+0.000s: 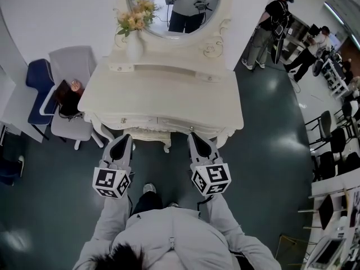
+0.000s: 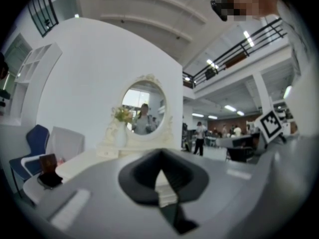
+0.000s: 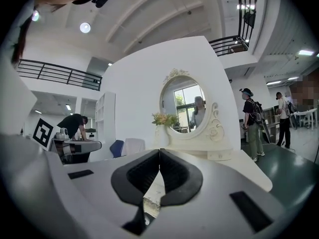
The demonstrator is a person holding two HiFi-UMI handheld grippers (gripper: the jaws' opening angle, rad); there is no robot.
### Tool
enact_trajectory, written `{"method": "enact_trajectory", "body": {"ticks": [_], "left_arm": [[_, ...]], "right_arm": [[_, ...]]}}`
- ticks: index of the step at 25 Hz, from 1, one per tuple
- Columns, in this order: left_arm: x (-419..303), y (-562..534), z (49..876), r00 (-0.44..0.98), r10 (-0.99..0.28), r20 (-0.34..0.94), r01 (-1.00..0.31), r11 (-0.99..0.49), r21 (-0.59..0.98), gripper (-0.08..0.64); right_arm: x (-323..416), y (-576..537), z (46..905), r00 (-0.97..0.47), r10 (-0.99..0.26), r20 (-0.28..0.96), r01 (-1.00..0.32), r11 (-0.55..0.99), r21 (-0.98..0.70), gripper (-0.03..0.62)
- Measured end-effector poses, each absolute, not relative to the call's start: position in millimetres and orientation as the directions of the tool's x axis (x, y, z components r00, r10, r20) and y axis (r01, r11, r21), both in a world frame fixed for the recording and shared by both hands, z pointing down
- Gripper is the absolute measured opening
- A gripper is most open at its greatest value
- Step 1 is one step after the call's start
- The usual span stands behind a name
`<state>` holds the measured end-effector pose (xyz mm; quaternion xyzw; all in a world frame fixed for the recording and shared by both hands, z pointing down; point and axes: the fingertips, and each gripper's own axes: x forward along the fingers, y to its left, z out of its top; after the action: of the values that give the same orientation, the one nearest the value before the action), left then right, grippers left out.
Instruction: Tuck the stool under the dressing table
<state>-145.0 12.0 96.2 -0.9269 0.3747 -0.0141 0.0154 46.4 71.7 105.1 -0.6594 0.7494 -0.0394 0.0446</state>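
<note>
The cream dressing table [image 1: 169, 91] stands against the white wall, with an oval mirror [image 1: 174, 7] and a vase of flowers [image 1: 134, 24] on it. Only the front edge and one carved leg of the stool [image 1: 151, 135] show from beneath the table's front. My left gripper [image 1: 122, 139] and right gripper [image 1: 197, 135] hover side by side just in front of the table, both shut with nothing between the jaws. In the left gripper view the shut gripper [image 2: 160, 154] points level at the table [image 2: 84, 161]. The right gripper [image 3: 159, 152] likewise points at the mirror [image 3: 185, 103].
A white chair [image 1: 70, 66] with a dark bag [image 1: 64, 100] and a blue chair [image 1: 35, 86] stand left of the table. People [image 1: 270, 27] stand at the back right. Black chairs [image 1: 332, 145] and a desk [image 1: 329, 252] line the right side.
</note>
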Motion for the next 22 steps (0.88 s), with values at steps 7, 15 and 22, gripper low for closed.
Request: {"method": "enact_trajectory", "body": {"ticks": [7,15,22], "left_arm": [[-139.8,31.0,72.2,0.723,-0.690,-0.040,-0.691,-0.720,-0.061,0.006],[-146.3,52.4,48.3,0.695,-0.709,-0.119,-0.718,-0.689,-0.098,0.006],[-156.2,76.8,38.3,0.673,-0.719,-0.174,-0.738,-0.667,-0.102,0.005]], "right_arm": [[50.0,91.8,80.5,-0.111,-0.991,-0.072,-0.991,0.116,-0.071,0.002],[43.6,114.5,63.1,-0.113,-0.986,-0.121,-0.992,0.120,-0.049,0.002],[39.5,138.0,50.9,-0.117,-0.980,-0.158,-0.992,0.124,-0.036,0.002]]}}
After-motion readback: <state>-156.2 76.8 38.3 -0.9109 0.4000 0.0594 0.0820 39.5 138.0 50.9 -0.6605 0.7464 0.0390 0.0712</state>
